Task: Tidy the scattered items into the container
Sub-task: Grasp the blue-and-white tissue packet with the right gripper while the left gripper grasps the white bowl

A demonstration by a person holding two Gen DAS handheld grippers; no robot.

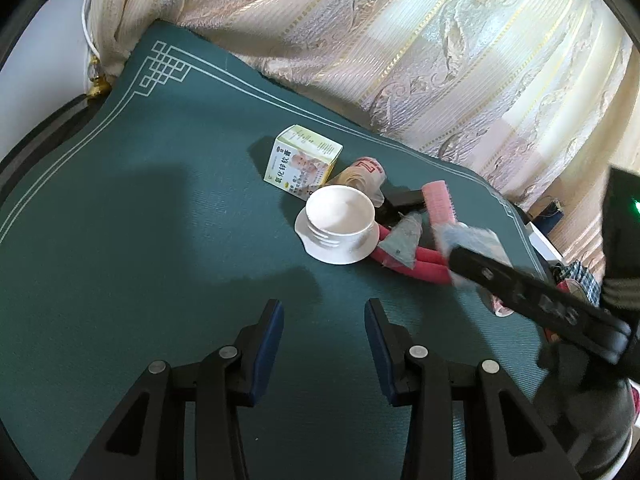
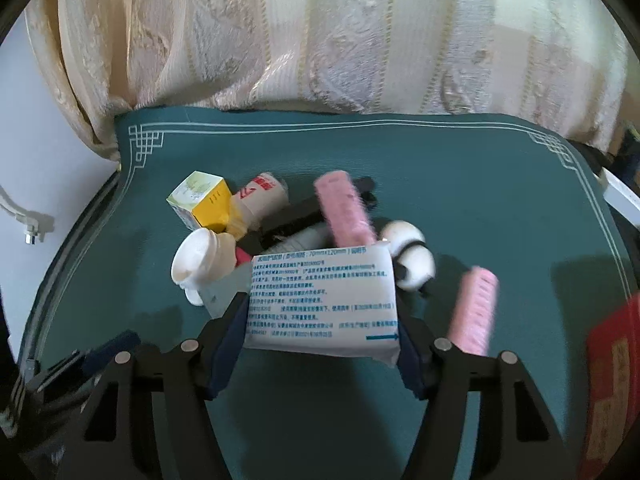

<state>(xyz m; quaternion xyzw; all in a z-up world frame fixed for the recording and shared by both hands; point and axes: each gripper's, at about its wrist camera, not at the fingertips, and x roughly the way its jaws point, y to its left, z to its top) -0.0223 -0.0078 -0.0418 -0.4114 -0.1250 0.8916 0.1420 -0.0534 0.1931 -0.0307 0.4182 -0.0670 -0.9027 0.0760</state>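
My right gripper (image 2: 320,308) is shut on a white packet (image 2: 320,296) printed with blue text, held above the green mat (image 2: 480,184). Beyond it lies a heap: a yellow-green box (image 2: 204,200), a paper-wrapped roll (image 2: 262,196), a white cup-like piece (image 2: 196,264), a pink hair roller (image 2: 344,212) and two white round pieces (image 2: 412,256). A second pink roller (image 2: 476,312) lies to the right. My left gripper (image 1: 324,312) stands open over bare mat, short of the white cup-like piece (image 1: 340,220), the box (image 1: 304,160) and red-handled pliers (image 1: 420,264).
A red box (image 2: 612,380) sits at the mat's right edge. Patterned curtains (image 2: 320,40) hang right behind the table. A white wall (image 2: 48,184) with a cable is to the left. In the left wrist view the right gripper's arm (image 1: 520,288) reaches in from the right.
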